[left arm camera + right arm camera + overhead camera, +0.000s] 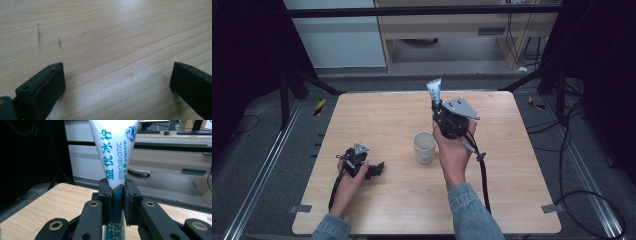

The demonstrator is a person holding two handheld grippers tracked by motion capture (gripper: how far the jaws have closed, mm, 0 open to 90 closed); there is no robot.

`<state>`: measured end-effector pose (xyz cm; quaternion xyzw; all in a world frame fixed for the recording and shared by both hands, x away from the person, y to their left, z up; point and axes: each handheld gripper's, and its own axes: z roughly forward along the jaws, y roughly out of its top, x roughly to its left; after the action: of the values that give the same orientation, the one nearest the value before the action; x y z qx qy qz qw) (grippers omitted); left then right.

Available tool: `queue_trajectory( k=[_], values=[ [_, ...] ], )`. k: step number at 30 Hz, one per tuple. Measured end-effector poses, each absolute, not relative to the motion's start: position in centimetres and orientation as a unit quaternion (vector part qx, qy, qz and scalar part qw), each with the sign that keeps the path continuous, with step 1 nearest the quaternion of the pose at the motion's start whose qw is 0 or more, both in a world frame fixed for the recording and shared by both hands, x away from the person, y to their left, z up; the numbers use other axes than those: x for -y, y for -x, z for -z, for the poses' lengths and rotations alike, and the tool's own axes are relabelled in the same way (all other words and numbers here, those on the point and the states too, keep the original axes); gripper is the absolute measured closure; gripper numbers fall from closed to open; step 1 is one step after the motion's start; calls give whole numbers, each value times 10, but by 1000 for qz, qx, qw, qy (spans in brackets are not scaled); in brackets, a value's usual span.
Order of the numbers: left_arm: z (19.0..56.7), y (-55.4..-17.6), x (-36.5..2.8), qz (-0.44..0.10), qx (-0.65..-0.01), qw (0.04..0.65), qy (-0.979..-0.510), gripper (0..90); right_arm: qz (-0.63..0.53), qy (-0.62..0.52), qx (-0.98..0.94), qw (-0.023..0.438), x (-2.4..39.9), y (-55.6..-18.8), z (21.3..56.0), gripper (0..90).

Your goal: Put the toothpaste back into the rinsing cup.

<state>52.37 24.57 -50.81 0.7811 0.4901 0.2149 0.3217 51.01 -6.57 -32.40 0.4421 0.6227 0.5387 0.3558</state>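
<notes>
Black right gripper (pixel 117 202) is clamped on the white-and-teal toothpaste tube (pixel 115 157), to be lowered into the white cup (pixel 425 146); left gripper (pixel 117 82) is held wide.

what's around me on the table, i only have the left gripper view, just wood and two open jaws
Observer: A white cup stands upright near the middle of the table, off to the right of your left gripper.
Operator: is the other hand doing anything
Observer: Yes, the right gripper is shut on a white and teal toothpaste tube, held above the table just beyond the cup.
Operator: which way is the tube pointing
Observer: Its flat crimped end points up and away from the person; the jaws clamp it at the narrow part where white turns to teal.
Operator: anything in the cup
Observer: From the high view it looks empty.
</notes>
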Motion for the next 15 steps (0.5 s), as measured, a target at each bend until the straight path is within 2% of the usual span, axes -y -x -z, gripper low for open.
queue_trajectory(
  k=[15],
  values=[
    [508, -523, -246, -214, -489, 320, -783, 0, -562, -420, -613, 364, 48, -509, 337, 783]
  ],
)
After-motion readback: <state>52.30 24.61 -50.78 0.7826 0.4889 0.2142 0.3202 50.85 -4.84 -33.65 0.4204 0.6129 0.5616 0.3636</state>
